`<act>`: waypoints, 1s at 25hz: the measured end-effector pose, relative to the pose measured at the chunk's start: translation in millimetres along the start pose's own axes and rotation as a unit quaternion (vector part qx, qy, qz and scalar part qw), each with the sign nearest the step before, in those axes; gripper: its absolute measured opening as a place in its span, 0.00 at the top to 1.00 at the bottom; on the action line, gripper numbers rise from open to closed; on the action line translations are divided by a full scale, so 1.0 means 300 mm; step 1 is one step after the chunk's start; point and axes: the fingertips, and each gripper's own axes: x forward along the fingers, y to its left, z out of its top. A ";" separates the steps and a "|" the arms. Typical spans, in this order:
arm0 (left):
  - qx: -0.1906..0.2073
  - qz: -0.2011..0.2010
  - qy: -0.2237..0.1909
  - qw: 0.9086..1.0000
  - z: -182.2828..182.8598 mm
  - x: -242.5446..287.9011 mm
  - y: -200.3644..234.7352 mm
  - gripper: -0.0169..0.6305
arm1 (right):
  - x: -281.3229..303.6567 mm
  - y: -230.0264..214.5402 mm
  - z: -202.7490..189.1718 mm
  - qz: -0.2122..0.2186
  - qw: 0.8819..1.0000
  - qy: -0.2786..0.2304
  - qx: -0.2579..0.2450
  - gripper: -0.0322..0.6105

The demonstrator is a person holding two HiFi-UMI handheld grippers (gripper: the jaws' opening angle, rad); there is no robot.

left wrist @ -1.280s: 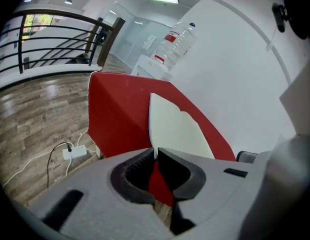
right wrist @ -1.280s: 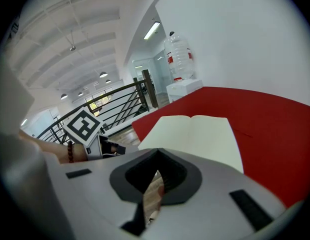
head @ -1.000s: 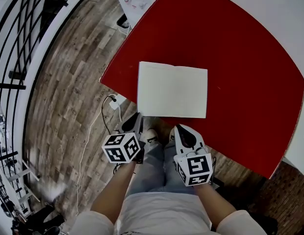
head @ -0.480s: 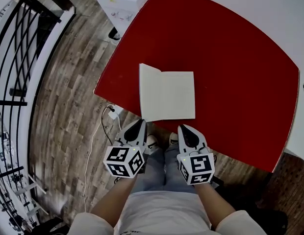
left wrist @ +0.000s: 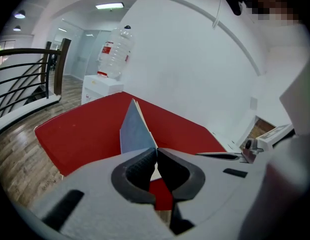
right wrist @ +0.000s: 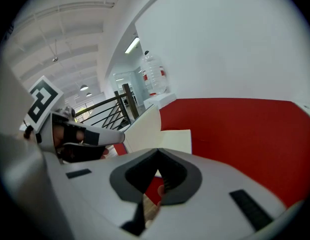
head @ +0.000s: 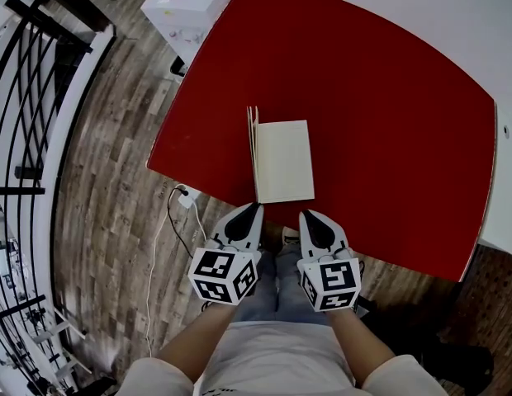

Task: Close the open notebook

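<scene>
In the head view, the notebook (head: 285,162) is seen half closed near the front edge of the red desk (head: 388,97), close to its left side. One cream leaf lies flat, and the left leaf (head: 253,151) stands almost upright on the spine. No writing can be seen on the pages. The left gripper (head: 253,210) is placed at the near corner of the upright leaf, and the right gripper (head: 307,217) is held just off the desk's front edge, apart from the notebook. Black-and-white square patterns are carried on the marker cubes (head: 223,275), but no words. In the left gripper view, the fingers (left wrist: 132,171) are shown pressed together on the lower corner of the raised leaf, which rises as a pale wedge straight above them. A water bottle (left wrist: 115,51) with a red label is set on a white cabinet (left wrist: 97,89) behind the desk; its print is too small to be read. In the right gripper view, the fingers (right wrist: 177,176) are closed tip to tip with nothing pinched. The flat page and the tilted leaf are seen beyond them.
</scene>
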 end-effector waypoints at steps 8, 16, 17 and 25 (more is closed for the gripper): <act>0.023 -0.033 0.033 0.999 -0.017 0.120 -0.091 0.94 | -0.005 -0.091 0.007 -0.027 1.000 0.005 0.013 0.94; 0.063 -0.043 0.080 0.994 -0.108 0.255 -0.171 0.94 | -0.026 -0.204 -0.034 -0.048 0.998 0.019 0.030 0.94; 0.066 -0.042 0.086 0.993 -0.122 0.275 -0.174 0.94 | -0.025 -0.216 -0.037 -0.050 0.998 0.021 0.031 0.94; 0.085 -0.028 0.135 0.987 -0.241 0.397 -0.180 0.94 | -0.025 -0.293 -0.070 -0.055 0.997 0.031 0.041 0.94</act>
